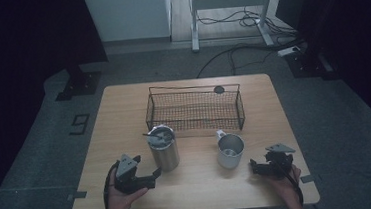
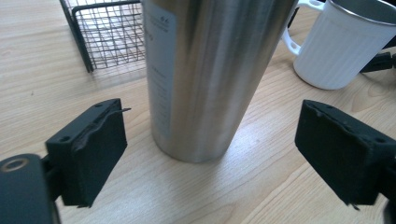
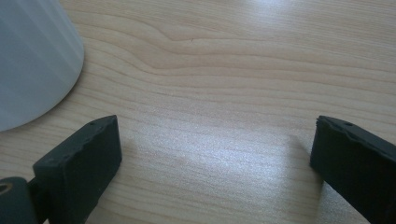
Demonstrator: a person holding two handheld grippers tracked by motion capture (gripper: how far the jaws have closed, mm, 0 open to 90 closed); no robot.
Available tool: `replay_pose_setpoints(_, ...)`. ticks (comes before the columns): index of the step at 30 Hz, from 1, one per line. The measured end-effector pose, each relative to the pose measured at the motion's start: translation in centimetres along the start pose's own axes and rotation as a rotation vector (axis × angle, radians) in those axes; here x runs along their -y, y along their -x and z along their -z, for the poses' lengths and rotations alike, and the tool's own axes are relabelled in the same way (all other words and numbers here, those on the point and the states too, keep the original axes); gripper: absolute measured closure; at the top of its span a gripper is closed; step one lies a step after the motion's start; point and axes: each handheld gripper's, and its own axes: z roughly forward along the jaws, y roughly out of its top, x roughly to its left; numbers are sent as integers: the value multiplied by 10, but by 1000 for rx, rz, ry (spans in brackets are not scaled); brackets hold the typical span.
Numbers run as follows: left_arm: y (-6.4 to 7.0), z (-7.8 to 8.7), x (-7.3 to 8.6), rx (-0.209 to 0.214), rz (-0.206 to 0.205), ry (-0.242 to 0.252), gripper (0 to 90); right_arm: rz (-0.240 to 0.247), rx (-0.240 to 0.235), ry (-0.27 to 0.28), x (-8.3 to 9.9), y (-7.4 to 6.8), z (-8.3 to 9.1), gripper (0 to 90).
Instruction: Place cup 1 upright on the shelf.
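Table [image 1: 123, 107] of pale wood carries everything here, standing on a grey floor [image 1: 32, 161] with cables [image 1: 239, 50] trailing across it behind. Toward the far edge of the table sits a long wire basket [image 1: 194, 110], dark mesh on all sides, and a small dark round disc [image 1: 219, 89] lies just behind its far rim. In front of the basket's left end stands a tall steel tumbler [image 1: 164, 149], upright, with a lid on top. In the left gripper view the tumbler [image 2: 210, 74] rises straight ahead, the basket [image 2: 109, 35] behind it to the left. To the tumbler's right, apart from it, stands a white ribbed mug [image 1: 229, 150] with a metal-looking inside, its handle turned toward the basket; in the left gripper view the mug [image 2: 341, 49] shows at the upper right, and the right gripper view catches its white wall [image 3: 32, 60] at the upper left.

The left claw [image 1: 154, 176], held in the person's left hand [image 1: 123, 197], sits low by the near-left side of the tumbler. Its jaws stand wide apart, one on each side of the tumbler's base, neither touching the steel. The right claw [image 1: 253, 165], held in the right hand [image 1: 285, 182], rests just right of the mug, near the table's front edge. Its jaws are also spread wide over bare wood, holding nothing, with the mug just beyond the left jaw.
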Motion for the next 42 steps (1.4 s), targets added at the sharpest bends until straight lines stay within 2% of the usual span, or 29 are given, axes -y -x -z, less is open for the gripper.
replay_pose_setpoints(13, -1, -13, -10, 7, 2, -2, 13, -1, 1, 0, 0, 0, 0, 18)
replay_pose_setpoints(18, -4, -19, -20, 7, 2, -12, 1, -1, 1, 0, 0, 0, 0, 18)
replay_pose_setpoints(42, -4, -48, -34, 5, 3, -13, 0, -4, 3, 2, 0, 0, 0, 22)
